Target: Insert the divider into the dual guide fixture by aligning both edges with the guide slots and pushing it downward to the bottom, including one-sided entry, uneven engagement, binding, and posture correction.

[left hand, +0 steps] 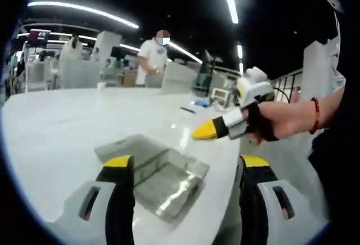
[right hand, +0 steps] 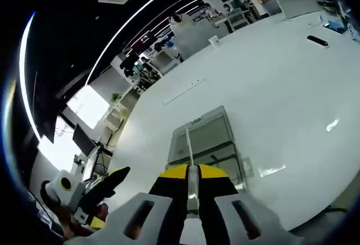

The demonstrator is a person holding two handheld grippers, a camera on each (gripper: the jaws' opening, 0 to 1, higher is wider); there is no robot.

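Left gripper view: low in the frame, the left gripper (left hand: 185, 169) stands spread and empty over the clear rectangular plastic guide fixture (left hand: 160, 177) on the white table (left hand: 67, 121).

Right gripper view: the right gripper (right hand: 192, 173) pinches the thin transparent divider (right hand: 189, 149), probably aligning it edge-on above the slots; its lower edge is hidden.
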